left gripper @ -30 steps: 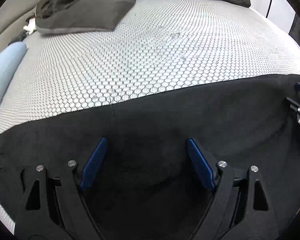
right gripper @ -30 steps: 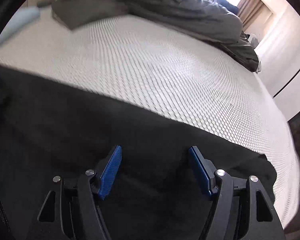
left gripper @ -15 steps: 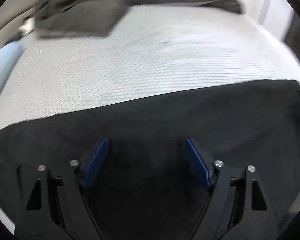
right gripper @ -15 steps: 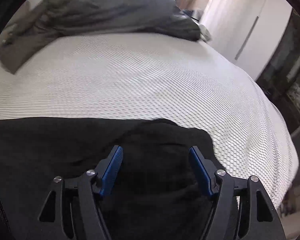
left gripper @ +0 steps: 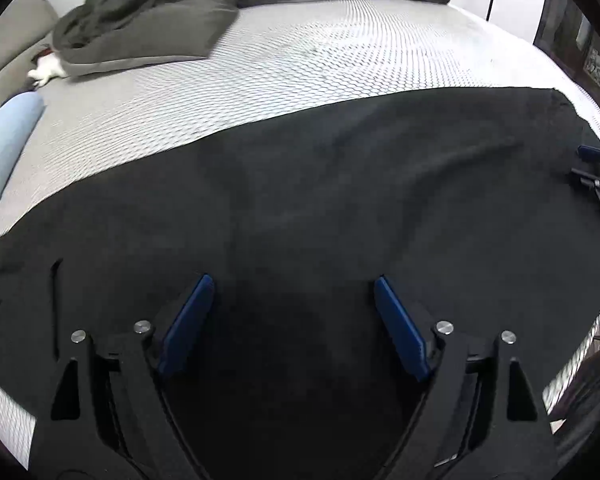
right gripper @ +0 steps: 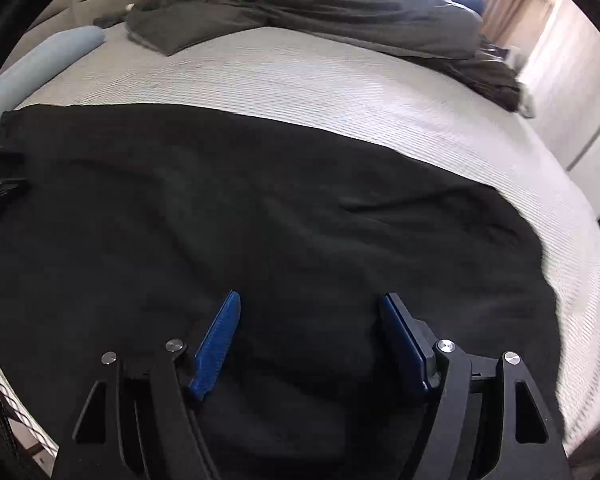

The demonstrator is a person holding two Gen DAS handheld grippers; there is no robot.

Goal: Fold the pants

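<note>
The black, soft-looking fabric pants (left gripper: 340,208) lie spread across the near part of the white honeycomb-patterned mattress (left gripper: 300,64), directly beneath and ahead of both tools; the left gripper (left gripper: 290,312) hangs over them with its blue pads wide apart and nothing pinched, and the right gripper (right gripper: 310,332) likewise stands open above the cloth. The pants look light, limp and prone to wrinkling, so I judge they will sag and slide unless both ends are pinched at once; an edge or corner just ahead of each gripper seems the sensible hold.
</note>
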